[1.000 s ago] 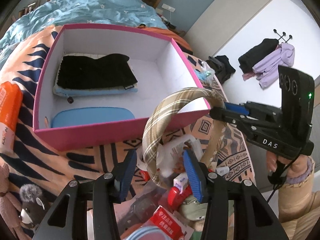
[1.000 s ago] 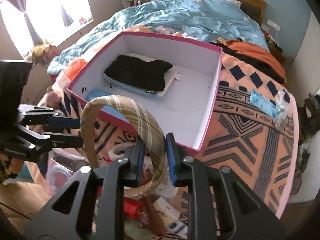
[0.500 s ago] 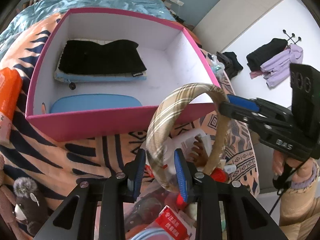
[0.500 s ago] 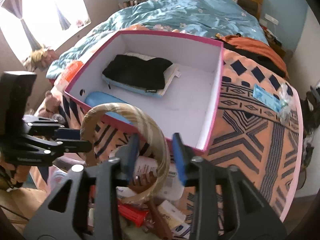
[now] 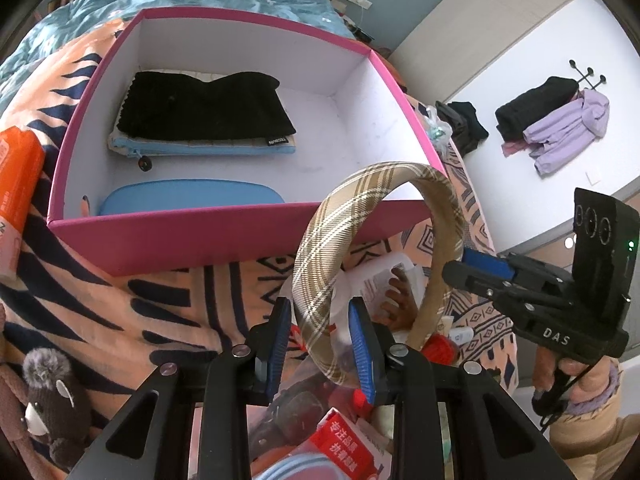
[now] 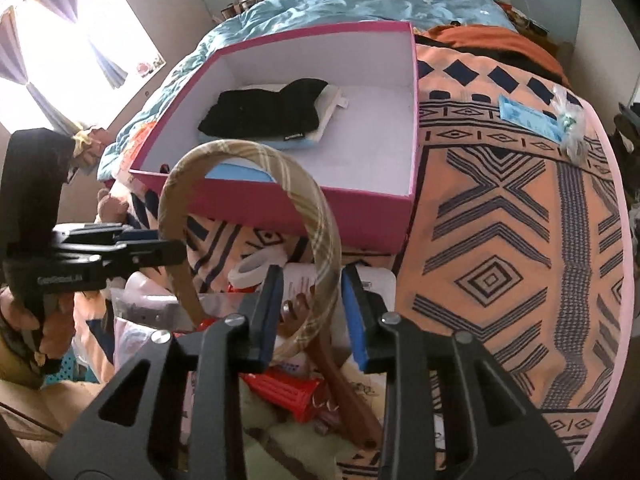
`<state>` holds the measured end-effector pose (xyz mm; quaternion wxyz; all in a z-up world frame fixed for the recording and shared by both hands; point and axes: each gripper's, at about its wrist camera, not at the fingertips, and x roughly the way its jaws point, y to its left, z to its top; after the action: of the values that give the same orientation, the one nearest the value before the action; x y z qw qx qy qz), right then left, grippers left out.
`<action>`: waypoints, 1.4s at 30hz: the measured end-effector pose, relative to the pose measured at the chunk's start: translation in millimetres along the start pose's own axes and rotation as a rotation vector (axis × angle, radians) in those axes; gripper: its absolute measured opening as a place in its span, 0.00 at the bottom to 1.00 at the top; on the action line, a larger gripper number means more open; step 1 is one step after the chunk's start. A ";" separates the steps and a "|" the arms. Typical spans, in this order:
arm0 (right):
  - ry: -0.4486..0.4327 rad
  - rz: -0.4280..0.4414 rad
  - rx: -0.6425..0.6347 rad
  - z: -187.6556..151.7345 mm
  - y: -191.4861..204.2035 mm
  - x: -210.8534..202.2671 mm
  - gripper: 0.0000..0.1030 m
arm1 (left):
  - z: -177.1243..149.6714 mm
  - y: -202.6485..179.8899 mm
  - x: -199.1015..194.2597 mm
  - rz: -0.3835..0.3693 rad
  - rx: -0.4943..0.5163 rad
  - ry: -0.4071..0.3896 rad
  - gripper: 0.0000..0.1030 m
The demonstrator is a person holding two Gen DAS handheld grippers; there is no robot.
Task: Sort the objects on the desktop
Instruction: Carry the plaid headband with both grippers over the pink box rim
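Just short of the near wall of the pink box (image 5: 224,236), above the heap of clutter (image 6: 304,392) on the patterned cloth (image 6: 500,240), a plaid headband (image 5: 320,280) stands arched between the two claws. The left claw (image 5: 320,344) straddles one leg of the band; its blue pads look close on either side, though whether they truly pinch the fabric cannot be told for certain. The right claw (image 6: 312,312) stands open around the other leg, with clear gaps to both pads, so it has hold of nothing. Inside the box lie a black knit item (image 5: 204,104) on a flat blue pouch (image 5: 200,148), and a blue case (image 5: 188,200) along the near wall. As I judge it, the band is mid-handover on its way into the box. The risk is a grip on one slim, springy leg only: the band could swivel in the pads or slip out and drop into the clutter. Its free leg could also snag the open right claw, or its arch catch the box rim, if carried forward too low.
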<state>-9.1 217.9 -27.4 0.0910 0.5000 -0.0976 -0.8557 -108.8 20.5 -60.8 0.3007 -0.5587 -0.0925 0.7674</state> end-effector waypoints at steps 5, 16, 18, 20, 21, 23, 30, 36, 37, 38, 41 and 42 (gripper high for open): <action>-0.014 -0.031 -0.004 5.9 0.6 4.5 0.12 | -0.8 -1.2 -0.9 0.017 0.003 -0.001 0.29; -0.011 -0.011 0.033 5.8 -4.7 2.8 0.12 | -4.6 2.2 -11.2 0.011 -0.019 -0.031 0.29; -0.010 -0.010 0.031 5.9 -3.8 2.7 0.12 | -4.4 0.8 -10.0 0.008 -0.015 -0.030 0.28; -0.010 -0.007 0.030 6.3 -2.7 1.4 0.12 | -3.8 -0.7 -10.2 0.002 -0.013 -0.033 0.24; -0.011 -0.008 0.028 6.6 -2.0 0.7 0.13 | -3.2 -1.9 -10.8 0.005 -0.011 -0.037 0.24; -0.021 -0.009 0.026 7.8 -1.0 -3.3 0.12 | -1.8 -3.0 -12.3 0.004 -0.008 -0.042 0.24; -0.049 0.002 0.025 15.1 -0.2 -16.7 0.13 | 5.3 -10.0 -25.3 -0.007 0.010 -0.071 0.24; -0.071 0.003 0.012 22.0 2.1 -26.8 0.13 | 12.2 -14.9 -32.8 -0.007 0.024 -0.088 0.24; -0.075 0.004 0.008 23.3 2.6 -28.3 0.13 | 13.4 -16.3 -34.5 -0.006 0.027 -0.091 0.24; -0.079 0.003 0.005 24.6 3.1 -30.0 0.13 | 14.2 -17.5 -35.5 -0.004 0.030 -0.094 0.24; -0.089 0.002 -0.004 28.2 3.9 -33.1 0.13 | 17.3 -20.8 -38.8 -0.001 0.037 -0.103 0.24; -0.092 0.003 -0.006 29.2 3.8 -34.1 0.13 | 18.8 -21.5 -39.9 0.001 0.038 -0.107 0.24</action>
<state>-17.9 225.1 16.2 0.0892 0.4598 -0.0999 -0.8779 -110.4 18.9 -11.8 0.3055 -0.5110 -0.0938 0.7980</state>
